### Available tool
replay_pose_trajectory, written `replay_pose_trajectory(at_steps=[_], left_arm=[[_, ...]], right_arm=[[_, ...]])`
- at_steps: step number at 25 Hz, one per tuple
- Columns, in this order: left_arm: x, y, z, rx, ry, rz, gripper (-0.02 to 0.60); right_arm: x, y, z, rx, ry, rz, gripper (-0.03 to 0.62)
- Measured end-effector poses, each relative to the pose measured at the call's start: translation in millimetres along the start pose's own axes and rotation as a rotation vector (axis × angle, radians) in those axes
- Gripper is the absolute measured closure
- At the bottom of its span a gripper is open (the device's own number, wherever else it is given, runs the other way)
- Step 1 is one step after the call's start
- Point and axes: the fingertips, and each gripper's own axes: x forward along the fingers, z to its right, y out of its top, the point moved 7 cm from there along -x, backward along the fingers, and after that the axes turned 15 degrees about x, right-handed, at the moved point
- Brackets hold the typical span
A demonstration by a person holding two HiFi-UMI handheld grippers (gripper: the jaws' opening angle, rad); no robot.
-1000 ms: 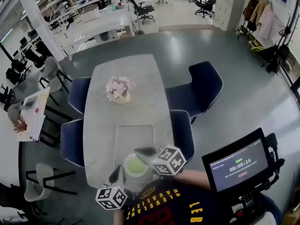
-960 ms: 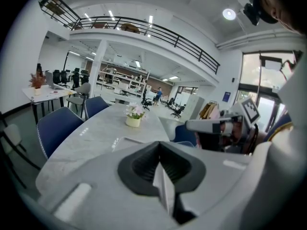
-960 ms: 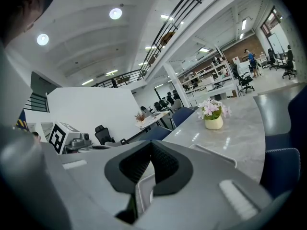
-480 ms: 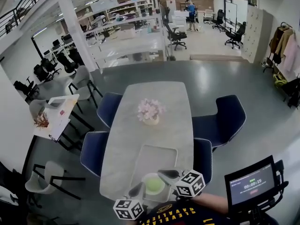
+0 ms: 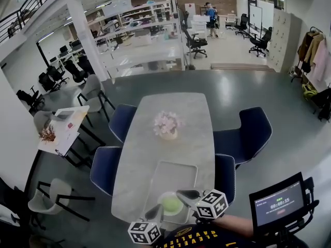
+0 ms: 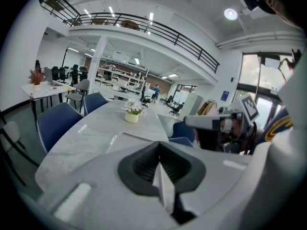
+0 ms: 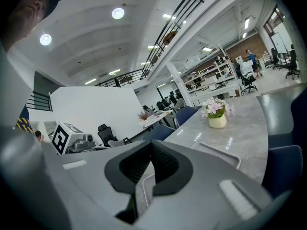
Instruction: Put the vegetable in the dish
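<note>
Left claw, right claw both closed, nothing held

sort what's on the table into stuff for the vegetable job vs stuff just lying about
For the job:
- green vegetable, sitting in the dish
- white dish
- left tool and right tool, both shut and empty

Just lying about:
- flower pot
- grey tray (role unclear)
- blue chairs
- timer screen
</note>
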Motion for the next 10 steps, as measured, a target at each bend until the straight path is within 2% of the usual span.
replay_pose_trajectory(at_steps=[10], left_arm=[[-12, -4, -11, -0.057, 0.005, -0.022, 0.58]], right_arm=[[5, -1, -7, 0.073, -0.01, -0.011, 0.588]])
